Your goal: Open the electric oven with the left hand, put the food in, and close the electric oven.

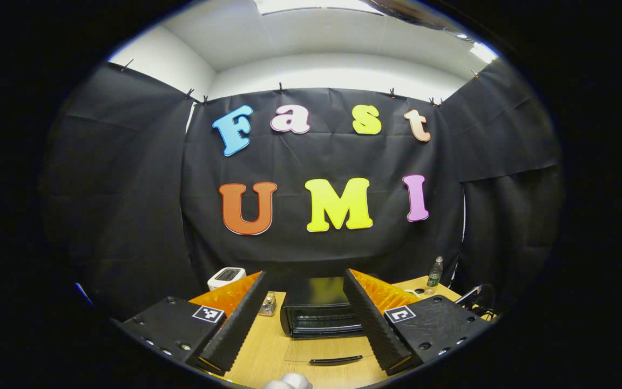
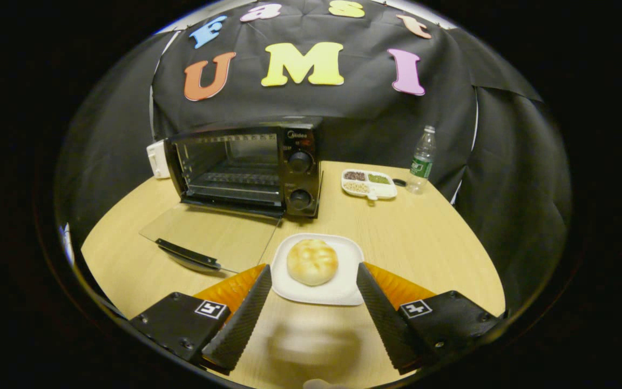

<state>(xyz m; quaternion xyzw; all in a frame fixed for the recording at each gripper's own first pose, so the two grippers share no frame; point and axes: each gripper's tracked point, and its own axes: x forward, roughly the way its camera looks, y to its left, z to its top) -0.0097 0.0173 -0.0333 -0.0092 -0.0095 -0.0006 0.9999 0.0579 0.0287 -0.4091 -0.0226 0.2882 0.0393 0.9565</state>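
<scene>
**A:** What surrounds you?

**B:** A booth draped in black cloth, with a round wooden table (image 2: 430, 237) before you. The electric oven (image 2: 246, 167) stands toward the back, and its glass door (image 2: 211, 237) already lies flat on the tabletop, handle nearest you.

**A:** And the food?

**B:** A round bun (image 2: 312, 261) sits on a white plate (image 2: 338, 292) in front of the oven, not yet inside. A compartment dish (image 2: 369, 185) and a bottle (image 2: 421, 160) stand farther right.

**A:** Your grippers?

**B:** Your right gripper (image 2: 313, 302) is spread wide, its fingers either side of the plate's near edge, grasping nothing. Your left gripper (image 1: 304, 319) is also released, facing the oven from well back.

**A:** So what remains?

**B:** Opening looks done; you have yet to load the food and close the door.
</scene>
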